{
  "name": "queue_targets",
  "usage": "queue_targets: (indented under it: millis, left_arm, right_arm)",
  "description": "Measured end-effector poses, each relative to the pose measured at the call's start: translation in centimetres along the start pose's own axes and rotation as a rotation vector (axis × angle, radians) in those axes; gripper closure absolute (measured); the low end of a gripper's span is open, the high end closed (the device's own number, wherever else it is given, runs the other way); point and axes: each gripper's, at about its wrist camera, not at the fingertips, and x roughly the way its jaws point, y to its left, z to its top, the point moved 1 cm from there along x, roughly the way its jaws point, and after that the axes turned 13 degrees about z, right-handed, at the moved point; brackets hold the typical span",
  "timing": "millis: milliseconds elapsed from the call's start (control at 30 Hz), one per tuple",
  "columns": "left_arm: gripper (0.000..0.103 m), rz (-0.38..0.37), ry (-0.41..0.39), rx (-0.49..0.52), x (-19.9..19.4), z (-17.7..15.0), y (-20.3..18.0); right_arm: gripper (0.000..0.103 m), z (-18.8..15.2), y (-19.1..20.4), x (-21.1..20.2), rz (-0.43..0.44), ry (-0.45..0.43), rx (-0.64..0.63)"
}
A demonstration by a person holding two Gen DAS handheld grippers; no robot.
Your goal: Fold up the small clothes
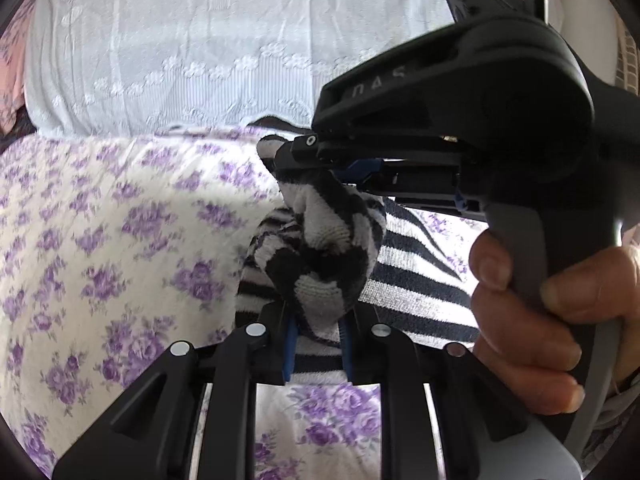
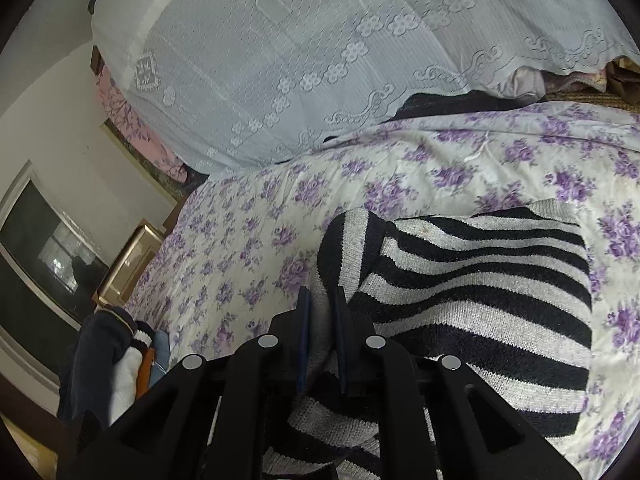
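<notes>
I have both tools clamped on the same striped knit garment (image 2: 480, 280), a small black-and-grey piece lying on the bed's floral sheet (image 1: 100, 240). My left tool (image 1: 316, 340) pinches a bunched edge of it between its blue pads, and the cloth rises in a crumpled peak just ahead of the jaws. My right tool (image 1: 332, 160), seen from the left wrist with my hand (image 1: 532, 320) round its grip, bites the upper end of that same peak, so the two grips sit close together on one edge. From the right wrist, my right tool's jaws are nearly together with grey knit squeezed between them, and the rest of the garment spreads flat to the right on the sheet, one side already doubled over so a rounded fold shows at its left border.

I judge the fold to be under way, not finished: the lifted edge is not yet laid across the flat part, nor is the garment smoothed into a compact shape. A heap of other clothes (image 2: 120, 360) waits at the bed's edge, apparently unfolded.
</notes>
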Motion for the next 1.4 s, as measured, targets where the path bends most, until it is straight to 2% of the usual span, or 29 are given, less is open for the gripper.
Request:
queue_targets:
  millis: [100, 200, 300, 400, 500, 567, 633, 733, 767, 900, 967, 1033, 1100, 1267, 1400]
  left_arm:
    - [0.086, 0.007, 0.033, -0.005, 0.7, -0.9, 0.2]
    - [0.085, -0.028, 0.087, -0.062, 1.5, -1.4, 1.1]
    - [0.083, -0.074, 0.165, -0.144, 2.9, -2.0, 2.4]
    - [0.080, -0.115, 0.206, -0.188, 3.5, -2.3, 3.0]
    - [0.070, -0.134, 0.193, -0.227, 2.9, -2.0, 3.7]
    - [0.060, -0.154, 0.167, -0.251, 2.2, -1.5, 4.3]
    - [0.045, -0.169, 0.134, -0.265, 1.3, -1.1, 4.7]
    - [0.031, -0.138, 0.101, -0.266, 1.1, -0.4, 4.9]
    - [0.031, -0.131, 0.111, -0.264, 1.7, -0.3, 4.8]
    - [0.031, -0.070, 0.252, -0.257, 5.5, -1.4, 5.0]
    - [0.030, -0.068, 0.304, -0.280, 7.1, -2.0, 5.5]
    - [0.030, -0.061, 0.300, -0.276, 7.3, -1.7, 5.6]
    - [0.025, -0.019, 0.287, -0.238, 7.6, -1.5, 5.2]
    - [0.021, 0.010, 0.279, -0.219, 8.0, -1.3, 4.8]
    - [0.026, 0.029, 0.230, -0.187, 6.3, -1.0, 4.3]
  right_arm:
    - [0.091, -0.5, -1.2, 1.1, 0.016, 0.039, 0.027]
    - [0.090, -1.0, -2.0, 2.0, 0.033, 0.077, 0.038]
    - [0.080, -1.4, -2.4, 2.6, 0.033, 0.118, 0.047]
    - [0.079, -1.4, -2.3, 1.1, 0.040, 0.077, 0.035]
    - [0.077, -0.7, -2.1, -1.7, -0.004, 0.015, -0.019]
    - [0.078, -0.2, -2.2, -3.7, -0.057, -0.016, -0.060]
    - [0.078, 0.0, -2.7, -5.3, -0.118, -0.033, -0.087]
    - [0.079, -0.6, -4.1, -5.5, -0.156, -0.003, -0.083]
    - [0.080, -1.0, -4.5, -5.1, -0.176, 0.012, -0.087]
    - [0.081, -2.8, -6.5, -2.2, -0.229, 0.086, -0.067]
    - [0.081, -3.7, -7.1, -0.6, -0.257, 0.101, -0.083]
    - [0.081, -4.4, -6.6, 0.3, -0.300, 0.094, -0.161]
    - [0.080, -4.7, -6.3, 0.7, -0.321, 0.085, -0.186]
    - [0.080, -4.5, -7.0, 0.3, -0.278, 0.076, -0.174]
    - [0.081, -3.9, -7.2, -0.8, -0.226, 0.071, -0.124]
